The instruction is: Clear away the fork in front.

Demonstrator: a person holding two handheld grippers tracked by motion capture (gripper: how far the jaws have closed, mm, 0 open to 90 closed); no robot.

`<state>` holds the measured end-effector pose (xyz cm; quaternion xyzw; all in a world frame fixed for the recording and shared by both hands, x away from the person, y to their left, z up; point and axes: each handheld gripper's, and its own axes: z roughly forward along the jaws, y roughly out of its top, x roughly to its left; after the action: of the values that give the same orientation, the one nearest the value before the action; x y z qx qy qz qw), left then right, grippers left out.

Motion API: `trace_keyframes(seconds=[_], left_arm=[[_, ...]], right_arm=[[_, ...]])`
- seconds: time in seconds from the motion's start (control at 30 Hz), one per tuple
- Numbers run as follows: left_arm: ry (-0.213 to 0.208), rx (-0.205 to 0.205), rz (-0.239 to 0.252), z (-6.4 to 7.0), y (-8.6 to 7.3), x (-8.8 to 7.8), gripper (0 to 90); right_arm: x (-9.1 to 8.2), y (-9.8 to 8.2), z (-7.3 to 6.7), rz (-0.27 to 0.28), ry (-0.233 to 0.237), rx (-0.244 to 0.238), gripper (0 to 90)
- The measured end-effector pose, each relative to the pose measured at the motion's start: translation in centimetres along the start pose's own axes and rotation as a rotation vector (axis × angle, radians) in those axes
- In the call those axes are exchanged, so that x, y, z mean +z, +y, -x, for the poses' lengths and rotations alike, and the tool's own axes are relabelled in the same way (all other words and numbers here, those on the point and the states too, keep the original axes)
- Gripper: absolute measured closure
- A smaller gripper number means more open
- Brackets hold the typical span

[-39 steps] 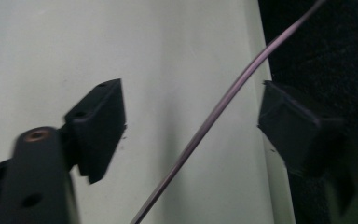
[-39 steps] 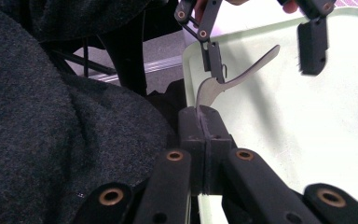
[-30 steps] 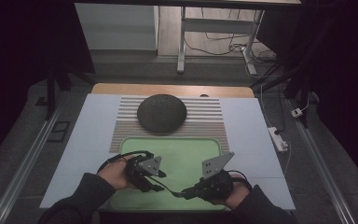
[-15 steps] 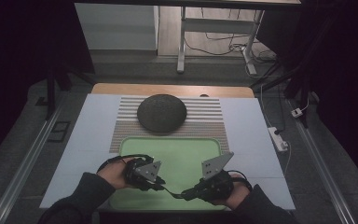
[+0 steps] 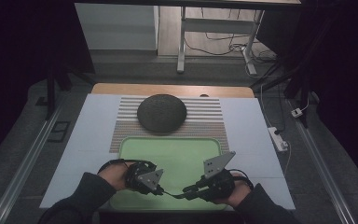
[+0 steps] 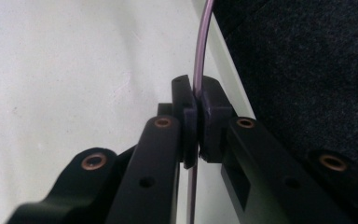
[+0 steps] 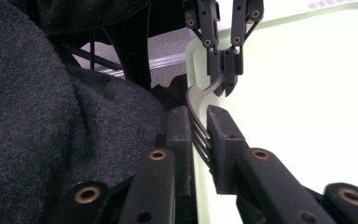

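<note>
Clamping the fork point(image 7: 198, 128) by its handle with the left gripper point(image 6: 196, 126), pads pressed together on the thin metal edge, having just been closing onto it. Seen along those jaws as a narrow strip rising between the pads and curving up and away. Holding the fork low over the near edge of the green tray point(image 5: 168, 141), close to the person's side of the table point(image 5: 93, 126).

Meeting it from the other end with the right gripper point(image 5: 186, 192), tines lying between the two black jaws. Just been opening here: jaws slightly apart, a slim gap showing beside the tines on one side, the other pad close against them, so loosened rather than clamped. Hard to tell whether that pad touches the metal.

Pointing tip to tip in the high view, both hands low at the bottom, forearms in dark sleeves point(image 7: 37, 116), grey three-cornered plates standing up on top. Bridging the short gap between the two sets of jaws with the fork, roughly level.

Lying beyond the tray, well apart from both hands: a striped mat point(image 5: 205, 126), with a dark round dome point(image 5: 161, 113) resting on it. Touching neither gripper.
</note>
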<state>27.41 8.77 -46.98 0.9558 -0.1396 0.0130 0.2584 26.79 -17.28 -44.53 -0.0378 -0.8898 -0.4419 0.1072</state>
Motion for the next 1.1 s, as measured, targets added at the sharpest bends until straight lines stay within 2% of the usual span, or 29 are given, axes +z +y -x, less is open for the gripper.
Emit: trace_keyframes(seconds=[0.27, 0.37, 0.4, 0.43, 0.47, 0.53, 0.57, 0.63, 0.67, 0.7, 0.77, 0.87, 1.1], left_arm=[[-0.003, -0.064, -0.003, -0.2, -0.1, -0.2, 86.1], [-0.009, -0.105, -0.019, -0.2, -0.3, -0.1, 86.1], [-0.009, -0.105, -0.019, -0.2, -0.3, -0.1, 86.1], [-0.011, -0.145, -0.025, -0.3, -0.4, 0.0, 86.1], [-0.011, -0.145, -0.025, -0.3, -0.4, 0.0, 86.1], [-0.01, -0.173, -0.028, -0.5, -0.4, -0.1, 86.1], [-0.002, -0.202, -0.02, -0.5, -0.5, -0.3, 86.1], [0.0, -0.216, -0.018, -0.6, -0.6, -0.5, 86.0], [0.014, -0.264, -0.008, -0.6, -0.7, -0.7, 86.0], [0.014, -0.264, -0.008, -0.6, -0.7, -0.7, 86.0], [0.03, -0.306, -0.005, -0.6, -0.8, -0.8, 85.9], [0.048, -0.345, -0.015, -0.7, -1.1, -0.8, 85.9], [0.081, -0.439, -0.018, -0.7, -1.5, -1.2, 85.9]], right_arm=[[-0.1, -0.1, 0.2, 0.016, -0.03, 0.018, 66.9], [0.0, -0.3, 0.3, 0.019, -0.06, 0.033, 60.6], [-0.1, -0.3, 0.4, 0.021, -0.07, 0.038, 58.8], [-0.1, -0.3, 0.4, 0.023, -0.084, 0.042, 56.3], [-0.3, -0.3, 0.4, 0.031, -0.104, 0.049, 54.6], [-0.4, -0.4, 0.5, 0.035, -0.126, 0.058, 50.6], [-0.5, -0.4, 0.5, 0.042, -0.155, 0.062, 48.5], [-0.7, -0.5, 0.5, 0.041, -0.187, 0.071, 45.0], [-0.8, -0.6, 0.5, 0.046, -0.216, 0.073, 43.1], [-0.9, -0.6, 0.4, 0.043, -0.235, 0.078, 41.1], [-1.1, -0.8, 0.3, 0.046, -0.273, 0.081, 35.9], [-1.5, -0.9, 0.3, 0.051, -0.326, 0.093, 28.9], [-2.2, -1.4, 0.5, 0.057, -0.368, 0.147, 21.7]])
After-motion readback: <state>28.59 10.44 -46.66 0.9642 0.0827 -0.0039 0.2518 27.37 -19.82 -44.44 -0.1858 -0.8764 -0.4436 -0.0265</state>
